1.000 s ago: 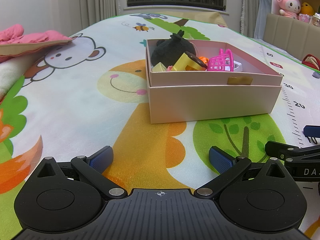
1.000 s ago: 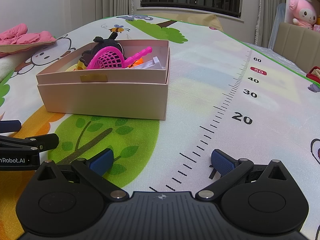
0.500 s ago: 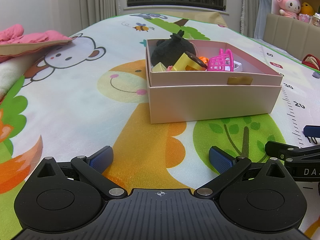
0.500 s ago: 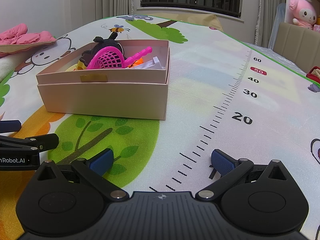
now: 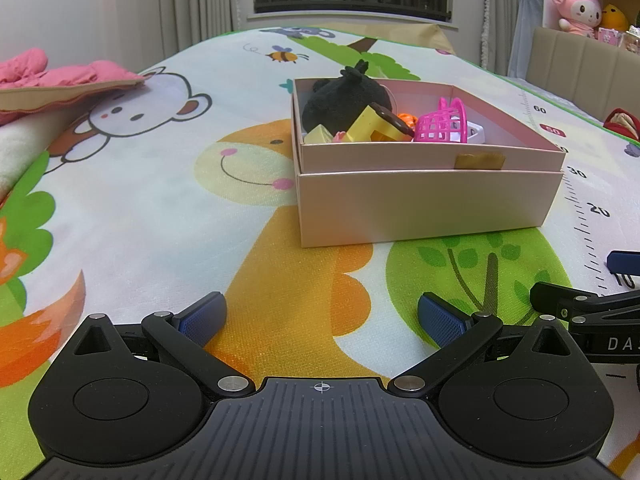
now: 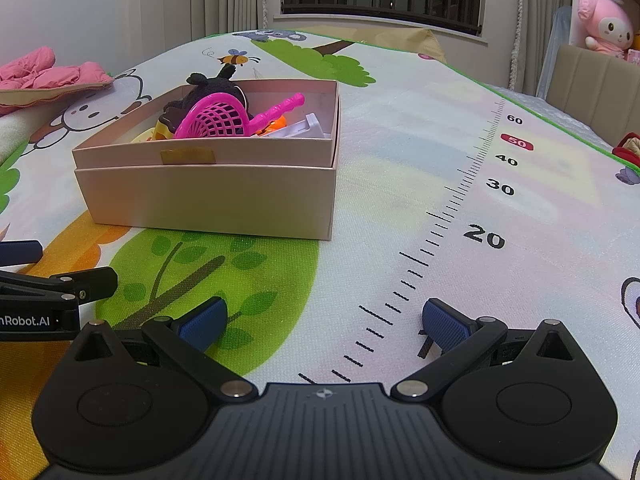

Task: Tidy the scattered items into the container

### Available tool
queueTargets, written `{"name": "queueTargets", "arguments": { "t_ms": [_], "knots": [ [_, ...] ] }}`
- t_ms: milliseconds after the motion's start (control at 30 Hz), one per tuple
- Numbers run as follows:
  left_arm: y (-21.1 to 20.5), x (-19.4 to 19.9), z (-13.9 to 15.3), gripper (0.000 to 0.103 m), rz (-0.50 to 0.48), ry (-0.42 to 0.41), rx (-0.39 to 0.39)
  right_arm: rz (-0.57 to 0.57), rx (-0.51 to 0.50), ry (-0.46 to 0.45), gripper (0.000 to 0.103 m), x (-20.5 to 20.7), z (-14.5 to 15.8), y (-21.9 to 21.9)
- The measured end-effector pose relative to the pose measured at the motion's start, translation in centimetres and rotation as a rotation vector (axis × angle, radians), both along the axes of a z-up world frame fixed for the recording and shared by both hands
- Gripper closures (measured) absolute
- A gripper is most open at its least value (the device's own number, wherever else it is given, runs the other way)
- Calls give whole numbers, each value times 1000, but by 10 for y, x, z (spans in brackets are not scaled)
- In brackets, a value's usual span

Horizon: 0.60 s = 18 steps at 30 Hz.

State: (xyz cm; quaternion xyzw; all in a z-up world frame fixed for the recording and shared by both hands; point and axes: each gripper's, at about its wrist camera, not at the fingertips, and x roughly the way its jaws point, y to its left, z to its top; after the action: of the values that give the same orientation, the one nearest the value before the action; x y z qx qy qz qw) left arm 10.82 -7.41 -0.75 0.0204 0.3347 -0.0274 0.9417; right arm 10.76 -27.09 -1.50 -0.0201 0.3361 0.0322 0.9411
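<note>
A pale pink box [image 5: 424, 208] [image 6: 208, 204] stands on the play mat ahead of both grippers. It holds a black plush toy [image 5: 344, 96] [image 6: 212, 86], a pink toy net [image 5: 442, 126] [image 6: 218, 120], a yellow block [image 5: 370, 128], an orange piece [image 5: 406, 120] and a white piece [image 6: 304, 128]. My left gripper [image 5: 320, 314] is open and empty, low over the mat, short of the box. My right gripper [image 6: 324, 320] is open and empty, low over the mat, to the box's front right.
A pink padded garment [image 5: 60, 76] [image 6: 44, 72] lies on a cushion at the far left. A beige sofa edge [image 5: 580, 56] with plush toys [image 5: 576, 4] stands at the back right. A red item [image 5: 624, 120] lies at the mat's right edge.
</note>
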Motion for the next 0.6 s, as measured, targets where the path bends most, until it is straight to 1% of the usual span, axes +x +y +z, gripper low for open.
{"name": "queueTargets", "arguments": {
  "t_ms": [600],
  "knots": [
    [1,0,-1,0,0,-2,-7,0,0,0,0,0,0,0]
  ]
}}
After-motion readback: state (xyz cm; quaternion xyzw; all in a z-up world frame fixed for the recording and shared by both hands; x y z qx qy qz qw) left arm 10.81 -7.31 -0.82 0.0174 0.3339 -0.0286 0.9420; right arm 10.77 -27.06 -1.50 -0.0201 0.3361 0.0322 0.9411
